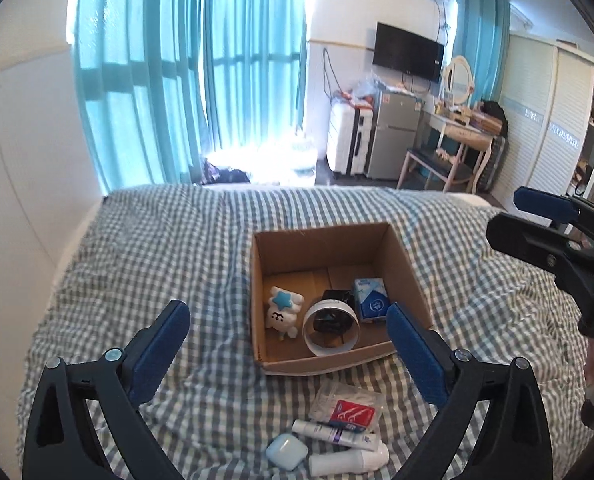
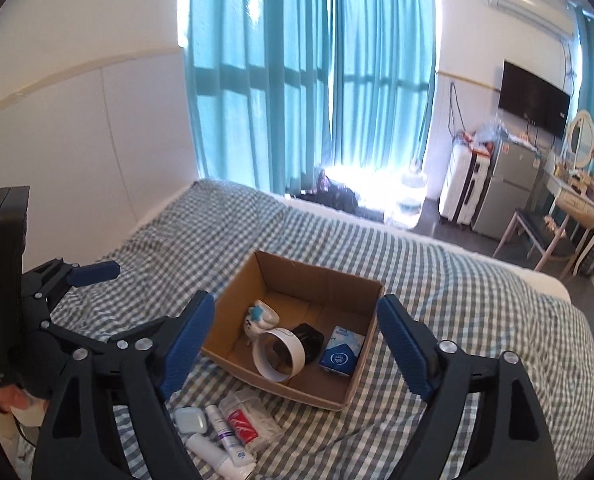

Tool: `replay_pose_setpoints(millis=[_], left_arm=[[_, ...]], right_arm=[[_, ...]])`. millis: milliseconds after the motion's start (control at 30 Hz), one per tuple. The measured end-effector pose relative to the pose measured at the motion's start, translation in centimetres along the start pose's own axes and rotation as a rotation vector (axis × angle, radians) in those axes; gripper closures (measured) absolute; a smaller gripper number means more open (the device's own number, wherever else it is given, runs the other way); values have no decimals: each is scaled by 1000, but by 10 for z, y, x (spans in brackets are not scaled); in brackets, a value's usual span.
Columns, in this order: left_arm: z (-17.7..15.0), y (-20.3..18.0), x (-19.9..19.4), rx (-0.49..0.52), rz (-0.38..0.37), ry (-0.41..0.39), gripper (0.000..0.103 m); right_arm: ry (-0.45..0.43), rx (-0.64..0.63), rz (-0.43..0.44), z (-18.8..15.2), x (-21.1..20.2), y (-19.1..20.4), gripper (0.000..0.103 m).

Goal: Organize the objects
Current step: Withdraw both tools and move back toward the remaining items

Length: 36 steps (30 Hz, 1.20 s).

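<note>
An open cardboard box (image 1: 401, 256) (image 2: 241, 292) stands on the checked bedspread. Inside lie a white plush toy (image 1: 283, 312) (image 2: 259, 318), a white ring of tape (image 1: 331, 328) (image 2: 281, 354), a black object (image 1: 339, 298) (image 2: 311, 338) and a blue tissue pack (image 1: 371, 300) (image 2: 343, 350). In front of the box lie a floss-pick bag (image 1: 351, 406) (image 2: 249, 420), a slim tube (image 1: 335, 434) (image 2: 227, 430), a white bottle (image 1: 349, 460) (image 2: 211, 454) and a pale blue earbud case (image 1: 287, 452) (image 2: 191, 420). My left gripper (image 1: 289, 344) (image 2: 93, 272) is open and empty above the loose items. My right gripper (image 2: 295, 344) (image 1: 537, 216) is open and empty over the box.
The checked bedspread (image 1: 157, 248) (image 2: 457, 280) covers the bed. A padded white headboard wall (image 1: 21, 140) is at the left. Beyond the bed's far edge are teal curtains (image 1: 185, 72), a suitcase (image 1: 349, 140), a small fridge (image 1: 393, 136) and a dressing table with chair (image 1: 457, 148).
</note>
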<state>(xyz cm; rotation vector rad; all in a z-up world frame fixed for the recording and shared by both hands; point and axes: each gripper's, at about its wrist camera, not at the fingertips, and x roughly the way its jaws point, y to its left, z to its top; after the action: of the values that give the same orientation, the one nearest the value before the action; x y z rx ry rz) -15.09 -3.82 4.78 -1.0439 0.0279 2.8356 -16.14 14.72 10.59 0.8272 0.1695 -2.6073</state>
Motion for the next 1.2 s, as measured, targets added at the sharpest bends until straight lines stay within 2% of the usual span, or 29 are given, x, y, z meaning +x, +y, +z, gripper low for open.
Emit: replay_pose_setpoints(millis=[233, 433, 633, 800, 967, 1200], left_arm=[[-10, -2, -40, 9, 29, -44, 0], [-38, 5, -41, -6, 58, -23, 0], [-77, 16, -15, -39, 65, 59, 0], [-113, 21, 21, -77, 67, 130, 0], [-140, 23, 65, -70, 118, 207, 0], [-173, 27, 100, -60, 109, 296, 0]], right_arm=[[-26, -18, 2, -18, -41, 17, 8], [10, -12, -8, -46, -39, 25, 6], [75, 17, 2, -88, -10, 27, 5], [168, 52, 20, -127, 31, 23, 5], [236, 106, 11, -158, 67, 14, 6], [308, 109, 11, -192, 97, 12, 6]])
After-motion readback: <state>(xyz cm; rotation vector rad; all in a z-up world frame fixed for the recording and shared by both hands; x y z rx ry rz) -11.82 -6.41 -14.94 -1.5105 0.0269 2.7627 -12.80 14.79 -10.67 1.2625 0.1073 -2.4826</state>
